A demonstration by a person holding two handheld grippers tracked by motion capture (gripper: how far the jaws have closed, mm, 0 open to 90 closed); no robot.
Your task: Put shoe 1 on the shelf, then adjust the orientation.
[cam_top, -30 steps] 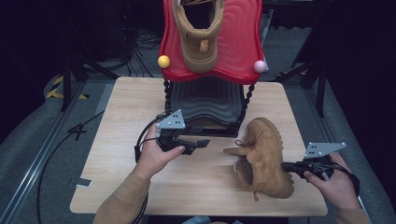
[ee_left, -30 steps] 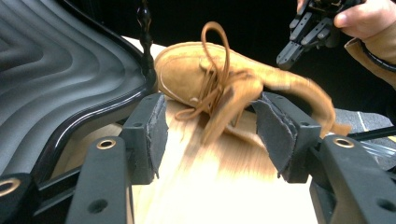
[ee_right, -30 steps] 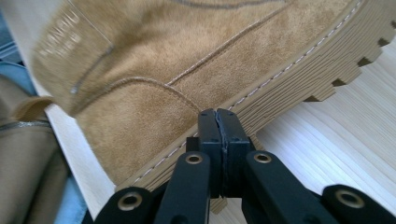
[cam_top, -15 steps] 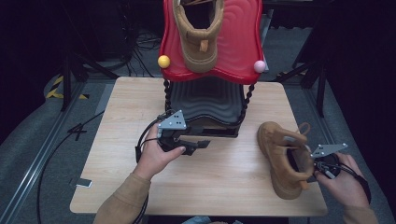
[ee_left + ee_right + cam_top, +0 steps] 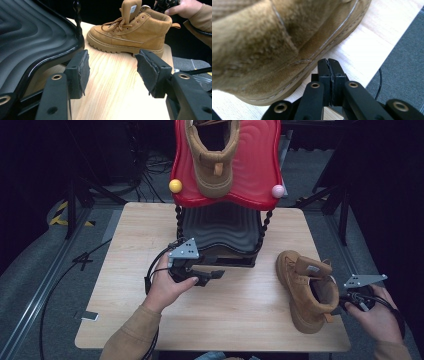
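A tan suede boot [image 5: 305, 290] stands upright on the wooden table [image 5: 235, 315] at the right, toe pointing away. My right gripper [image 5: 344, 301] sits just behind the boot's heel. In the right gripper view its jaws [image 5: 328, 62] are pressed together with nothing between them, right beside the boot's sole edge [image 5: 274, 37]. My left gripper [image 5: 215, 274] hovers open at the table's middle, in front of the rack. The left gripper view shows its fingertips [image 5: 112, 67] spread wide, with the boot [image 5: 130, 32] farther off. A matching boot [image 5: 212, 155] lies on the red upper shelf [image 5: 252, 175].
The rack has a ribbed black lower shelf [image 5: 220, 227] [image 5: 30, 37] under the red one, joined by twisted black posts [image 5: 263, 227]. Yellow [image 5: 175, 186] and pink [image 5: 277, 191] knobs sit at the red shelf's corners. Cables trail off the table's left side.
The boot has gone from lying tilted near the table's middle to standing upright at the right. My right gripper moved right with it. The left gripper stayed put.
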